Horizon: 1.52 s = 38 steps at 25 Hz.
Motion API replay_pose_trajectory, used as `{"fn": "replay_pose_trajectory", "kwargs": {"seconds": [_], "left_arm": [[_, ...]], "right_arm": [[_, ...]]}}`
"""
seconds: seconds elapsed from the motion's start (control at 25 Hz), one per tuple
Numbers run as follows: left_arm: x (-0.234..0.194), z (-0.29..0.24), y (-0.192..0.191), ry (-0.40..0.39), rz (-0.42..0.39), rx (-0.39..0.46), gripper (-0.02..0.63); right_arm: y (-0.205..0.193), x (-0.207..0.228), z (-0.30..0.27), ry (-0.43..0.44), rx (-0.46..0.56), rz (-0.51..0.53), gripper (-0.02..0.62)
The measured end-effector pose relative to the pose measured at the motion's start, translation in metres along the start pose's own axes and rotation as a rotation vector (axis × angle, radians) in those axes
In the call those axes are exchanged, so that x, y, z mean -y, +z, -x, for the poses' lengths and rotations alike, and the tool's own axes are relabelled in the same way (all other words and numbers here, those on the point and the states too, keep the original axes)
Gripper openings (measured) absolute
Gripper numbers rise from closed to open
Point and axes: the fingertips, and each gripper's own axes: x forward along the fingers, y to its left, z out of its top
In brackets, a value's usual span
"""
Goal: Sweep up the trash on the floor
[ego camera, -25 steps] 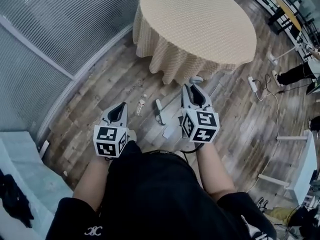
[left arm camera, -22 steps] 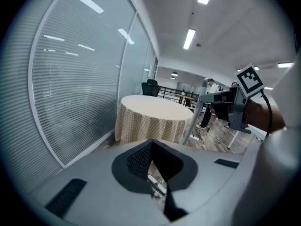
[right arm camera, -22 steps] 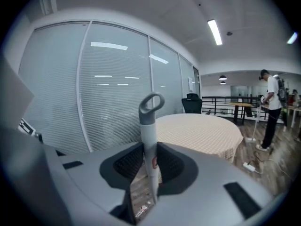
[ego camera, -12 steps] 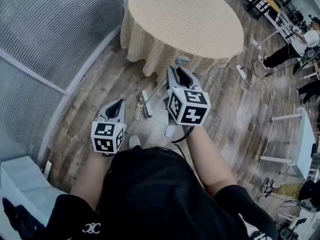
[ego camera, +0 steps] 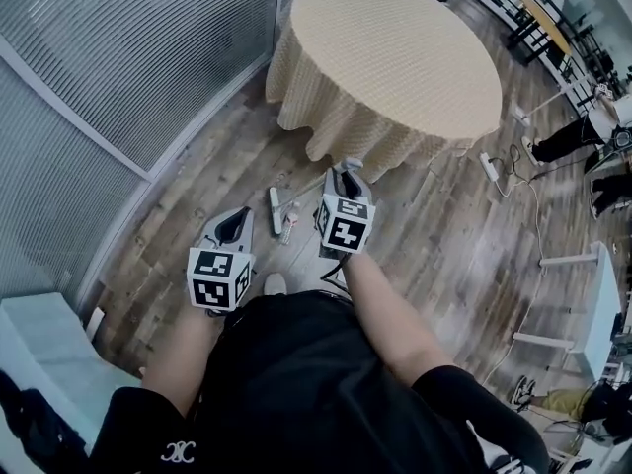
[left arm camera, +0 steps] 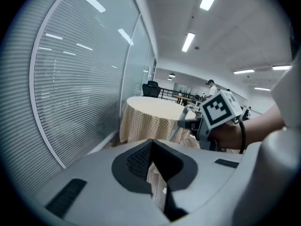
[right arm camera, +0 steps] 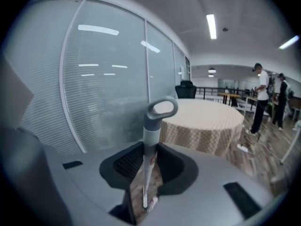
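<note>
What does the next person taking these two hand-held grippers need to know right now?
Left hand-held gripper: jaws slightly apart, empty, held low over the wooden floor.
Right hand-held gripper: shut on the grey broom handle, which is upright with its lower end at the floor.
Trash: a small bottle lies beside a white bar, probably the broom head, near the round table.
Done: broom in hand.
Left: nothing looks gathered yet; sweep up the bottle. No dustpan in view.

— Where's the broom [right arm camera: 148,142]?
— White shaft, grey loop on top, its long white head [ego camera: 276,210] down on the wood floor.
— And the trash?
— A small bottle [ego camera: 290,222] lies just beside that head.
</note>
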Motion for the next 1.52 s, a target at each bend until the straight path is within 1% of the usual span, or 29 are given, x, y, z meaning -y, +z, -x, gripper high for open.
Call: {"fn": "replay_pose_trajectory", "kwargs": {"seconds": [0.08, 0.28, 0.52, 0.64, 0.76, 0.92, 1.04, 1.2, 1.36, 1.52], "left_arm": [[-0.003, 0.002, -0.003, 0.004, 0.004, -0.003, -0.006], [-0.004, 0.000, -0.009, -0.003, 0.010, -0.016, -0.006], [0.015, -0.017, -0.011, -0.069, -0.030, -0.046, -0.006], [0.029, -0.034, -0.005, -0.101, -0.063, -0.040, -0.006], [0.053, -0.051, 0.002, -0.153, -0.096, -0.042, -0.006], [0.096, -0.077, 0.011, -0.241, -0.138, -0.063, -0.006], [0.129, -0.091, 0.014, -0.297, -0.162, -0.077, -0.006], [0.169, -0.100, 0.009, -0.362, -0.182, -0.096, -0.006], [0.199, -0.108, -0.002, -0.399, -0.196, -0.119, -0.006], [0.221, -0.114, -0.005, -0.411, -0.197, -0.119, -0.006]], "right_arm": [[-0.021, 0.010, -0.002, -0.031, -0.013, -0.008, 0.100], [-0.035, 0.053, 0.003, -0.142, -0.049, -0.054, 0.104], [-0.067, 0.119, 0.034, -0.293, -0.091, -0.108, 0.114], [-0.088, 0.147, 0.053, -0.320, -0.111, -0.176, 0.115], [-0.105, 0.169, 0.073, -0.324, -0.127, -0.237, 0.114], [-0.124, 0.203, 0.100, -0.367, -0.148, -0.301, 0.114], [-0.133, 0.223, 0.120, -0.393, -0.156, -0.331, 0.114], [-0.146, 0.253, 0.147, -0.444, -0.160, -0.370, 0.114], [-0.156, 0.280, 0.170, -0.487, -0.155, -0.389, 0.114], [-0.153, 0.298, 0.187, -0.500, -0.145, -0.362, 0.114]]}}
